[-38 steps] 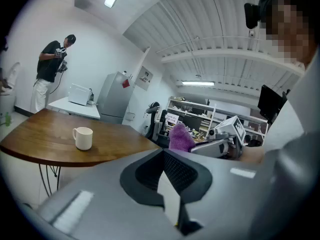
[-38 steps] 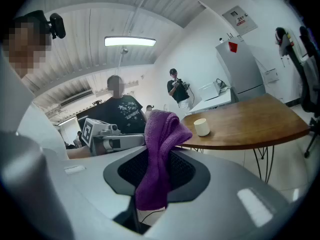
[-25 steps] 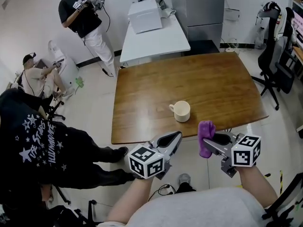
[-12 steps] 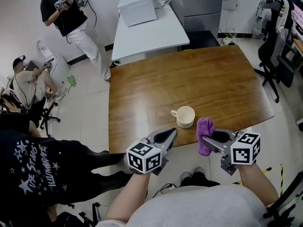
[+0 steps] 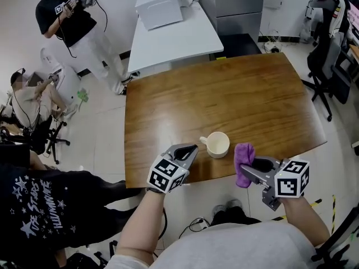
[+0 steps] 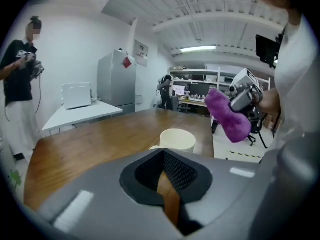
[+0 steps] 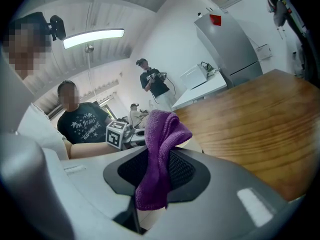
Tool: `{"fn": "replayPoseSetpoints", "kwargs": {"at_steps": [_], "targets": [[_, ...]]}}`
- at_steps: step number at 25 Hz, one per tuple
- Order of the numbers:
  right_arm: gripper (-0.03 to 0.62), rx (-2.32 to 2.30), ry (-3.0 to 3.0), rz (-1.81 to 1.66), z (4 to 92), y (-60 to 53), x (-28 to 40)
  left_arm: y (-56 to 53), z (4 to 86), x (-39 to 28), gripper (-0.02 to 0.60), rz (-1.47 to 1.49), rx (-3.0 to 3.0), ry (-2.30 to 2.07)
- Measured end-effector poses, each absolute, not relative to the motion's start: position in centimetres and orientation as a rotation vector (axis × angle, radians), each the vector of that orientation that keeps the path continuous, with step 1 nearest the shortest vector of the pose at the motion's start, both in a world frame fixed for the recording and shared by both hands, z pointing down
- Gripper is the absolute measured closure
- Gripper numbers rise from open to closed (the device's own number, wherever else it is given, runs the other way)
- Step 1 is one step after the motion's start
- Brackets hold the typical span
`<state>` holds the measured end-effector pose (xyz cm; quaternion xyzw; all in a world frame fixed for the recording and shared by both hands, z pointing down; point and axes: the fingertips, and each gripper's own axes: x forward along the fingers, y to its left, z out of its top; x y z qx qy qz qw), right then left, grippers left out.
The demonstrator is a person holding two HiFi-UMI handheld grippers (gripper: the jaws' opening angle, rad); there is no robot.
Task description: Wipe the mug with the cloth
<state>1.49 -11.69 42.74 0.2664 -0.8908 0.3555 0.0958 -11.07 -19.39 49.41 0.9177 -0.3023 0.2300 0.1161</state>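
A cream mug (image 5: 217,144) stands upright on the wooden table (image 5: 235,102) close to its near edge, handle pointing left. My left gripper (image 5: 192,148) is shut and holds nothing; it hovers over the table edge just left of the handle. In the left gripper view the mug (image 6: 176,140) sits right ahead of the closed jaws. My right gripper (image 5: 242,171) is shut on a purple cloth (image 5: 243,161), held just right of the mug at the table edge. The cloth (image 7: 161,154) hangs folded between the jaws and hides the mug in the right gripper view.
A white table (image 5: 171,35) with a white box (image 5: 159,5) adjoins the far side, by a grey fridge (image 5: 235,1). A black office chair (image 5: 336,49) stands right. People stand and sit on the floor at left (image 5: 67,21).
My left gripper has moved forward from below the table edge to just beside the mug's handle. The right gripper with the cloth has barely moved.
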Motion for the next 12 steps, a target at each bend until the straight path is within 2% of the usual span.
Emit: {"fn": "replayPoseSetpoints", "kwargs": {"at_steps": [2, 5, 12], "targets": [[0.485, 0.798, -2.632, 1.065, 43.0, -12.0, 1.8, -20.1, 50.6, -10.9, 0.57, 0.719, 2.708, -0.814], [0.485, 0.81, -2.626, 1.084, 43.6, -12.5, 2.3, -21.2, 52.0, -10.8, 0.505, 0.755, 2.725, -0.769], [0.485, 0.808, -2.599, 1.11, 44.4, -12.8, 2.6, -22.7, 53.6, -9.8, 0.491, 0.804, 2.736, -0.666]]}}
